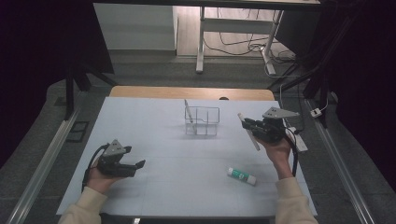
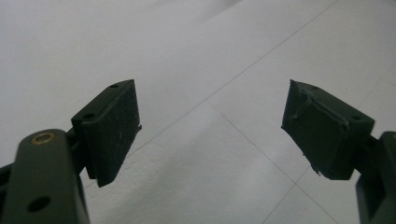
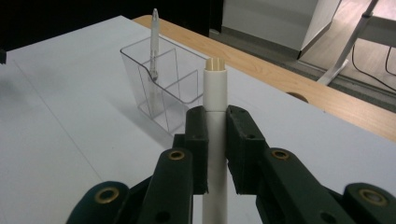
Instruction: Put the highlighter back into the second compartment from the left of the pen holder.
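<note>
A clear plastic organiser [image 1: 203,121] [image 3: 163,88] with compartments stands at the middle back of the white mat, and a pen [image 1: 188,111] [image 3: 153,39] leans upright in it. My right gripper [image 1: 252,128] [image 3: 216,140] is shut on a white marker [image 1: 248,130] [image 3: 215,88], held above the mat to the right of the organiser. A glue stick with a green label [image 1: 242,175] lies on the mat near the right forearm. My left gripper [image 1: 137,165] [image 2: 212,130] is open at the front left, low over the bare mat, with nothing between its pads.
The white mat [image 1: 154,140] covers a wooden table [image 1: 140,91]. A white power strip [image 1: 299,138] lies at the mat's right edge behind the right hand. Desk legs and cables stand on the floor beyond the table.
</note>
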A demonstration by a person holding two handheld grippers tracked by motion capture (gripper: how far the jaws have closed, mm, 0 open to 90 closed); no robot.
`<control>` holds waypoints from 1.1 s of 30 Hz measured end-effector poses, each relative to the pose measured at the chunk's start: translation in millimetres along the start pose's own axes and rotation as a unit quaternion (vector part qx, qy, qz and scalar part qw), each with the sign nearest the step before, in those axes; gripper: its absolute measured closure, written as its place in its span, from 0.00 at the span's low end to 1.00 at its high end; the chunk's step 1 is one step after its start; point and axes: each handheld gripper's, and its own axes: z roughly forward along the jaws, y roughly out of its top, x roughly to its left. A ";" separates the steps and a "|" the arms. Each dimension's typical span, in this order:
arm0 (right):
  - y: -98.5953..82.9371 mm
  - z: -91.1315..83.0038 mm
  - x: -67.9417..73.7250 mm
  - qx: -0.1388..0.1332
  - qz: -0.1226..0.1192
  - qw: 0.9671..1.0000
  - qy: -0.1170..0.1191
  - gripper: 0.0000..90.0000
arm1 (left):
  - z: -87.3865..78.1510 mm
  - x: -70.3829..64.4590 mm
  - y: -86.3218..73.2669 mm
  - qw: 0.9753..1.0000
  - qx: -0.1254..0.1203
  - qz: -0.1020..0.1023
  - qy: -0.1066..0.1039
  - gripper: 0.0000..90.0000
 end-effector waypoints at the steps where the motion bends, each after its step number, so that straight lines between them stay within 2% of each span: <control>1: 1.5 0.9 0.7 -0.002 -0.002 1.000 0.001 0.87 | 0.0 0.0 0.0 1.000 0.000 0.000 0.000 0.21; 7: 8.0 5.9 5.7 -0.015 -0.003 1.000 0.000 0.87 | 0.6 -0.1 0.2 1.000 0.001 -0.001 0.000 0.21; 14: 19.1 11.8 6.5 -0.042 0.011 0.999 -0.003 0.87 | 0.9 -1.0 0.3 1.000 0.000 -0.001 -0.001 0.21; 33: 48.5 35.5 11.6 -0.064 0.017 0.998 -0.003 0.87 | 0.1 1.6 -0.1 1.000 -0.001 -0.003 -0.003 0.21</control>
